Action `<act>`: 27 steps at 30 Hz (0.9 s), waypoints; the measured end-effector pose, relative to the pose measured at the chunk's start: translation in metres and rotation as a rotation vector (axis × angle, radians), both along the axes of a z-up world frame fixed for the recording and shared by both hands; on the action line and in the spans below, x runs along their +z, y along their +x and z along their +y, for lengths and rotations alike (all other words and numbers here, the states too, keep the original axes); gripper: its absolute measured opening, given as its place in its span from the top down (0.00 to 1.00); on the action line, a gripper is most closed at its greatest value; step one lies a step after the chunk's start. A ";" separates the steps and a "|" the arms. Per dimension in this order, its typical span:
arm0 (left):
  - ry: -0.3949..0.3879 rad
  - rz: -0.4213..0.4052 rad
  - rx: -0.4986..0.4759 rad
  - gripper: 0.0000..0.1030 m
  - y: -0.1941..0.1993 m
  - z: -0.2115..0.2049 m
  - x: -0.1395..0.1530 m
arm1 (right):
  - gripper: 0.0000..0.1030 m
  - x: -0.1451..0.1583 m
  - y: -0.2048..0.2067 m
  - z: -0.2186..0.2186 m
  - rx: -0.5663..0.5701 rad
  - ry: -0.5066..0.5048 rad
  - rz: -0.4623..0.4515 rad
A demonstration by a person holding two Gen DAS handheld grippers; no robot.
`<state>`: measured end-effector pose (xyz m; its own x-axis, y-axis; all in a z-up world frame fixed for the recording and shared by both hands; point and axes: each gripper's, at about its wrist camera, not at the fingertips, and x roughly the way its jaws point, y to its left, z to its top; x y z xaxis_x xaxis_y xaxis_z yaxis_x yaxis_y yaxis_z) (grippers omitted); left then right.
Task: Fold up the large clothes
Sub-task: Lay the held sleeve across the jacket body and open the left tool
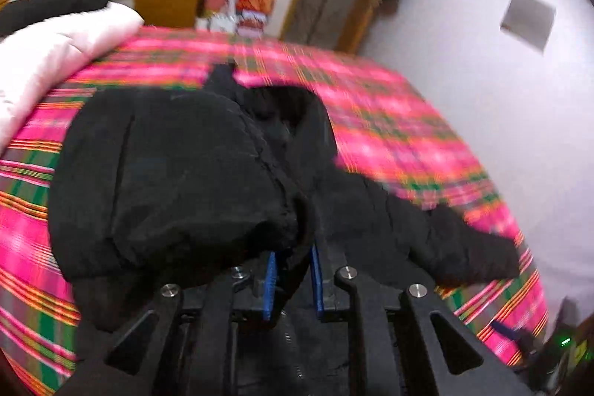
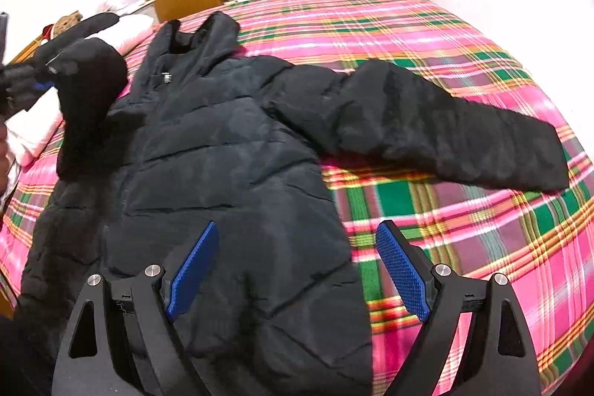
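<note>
Blue pads on our right gripper [image 2: 297, 270] stand wide apart with nothing between them, hovering above the near hem of the black puffer jacket [image 2: 222, 154], which lies front-up on the pink plaid bedspread [image 2: 464, 210] with its right sleeve [image 2: 445, 125] stretched out to the right. Our left gripper [image 1: 293, 270] has its pads nearly together, pinching the end of the left sleeve [image 1: 167, 173], lifted off the bed at the jacket's left side. To fold this sleeve well, we judge we should carry it across the chest and lay it flat over the quilted front, keeping the grip firm because the padded fabric looks slippery and springy, while our right gripper could press the body down so it does not drag. Motion blur smears the left view, so we cannot tell how much cloth sits between the pads; the jacket's near hem is cut off by our grippers, and the pale pink bedding [image 2: 33, 132] at the far left is partly hidden behind the raised sleeve
</note>
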<state>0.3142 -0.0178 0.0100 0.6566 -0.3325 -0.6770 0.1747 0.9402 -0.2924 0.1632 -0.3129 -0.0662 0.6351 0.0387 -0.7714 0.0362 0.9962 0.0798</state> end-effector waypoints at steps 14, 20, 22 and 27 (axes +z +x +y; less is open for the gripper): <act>-0.099 0.061 -0.177 0.32 -0.036 -0.045 -0.017 | 0.16 -0.004 -0.001 -0.014 -0.028 0.040 -0.002; -0.082 -0.039 -0.007 0.32 -0.060 0.026 0.003 | 0.17 0.021 0.022 0.017 0.035 0.042 -0.078; -0.040 -0.029 0.083 0.32 -0.057 0.055 -0.006 | 0.21 0.024 0.043 0.035 0.073 0.061 -0.086; 0.003 0.068 0.272 0.34 -0.033 0.111 -0.056 | 0.58 0.003 0.112 0.077 0.156 0.069 -0.027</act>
<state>0.2809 0.0928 -0.0458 0.6743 -0.1476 -0.7235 -0.1047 0.9508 -0.2915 0.2753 -0.2361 -0.0630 0.6375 0.1911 -0.7463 -0.1219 0.9816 0.1472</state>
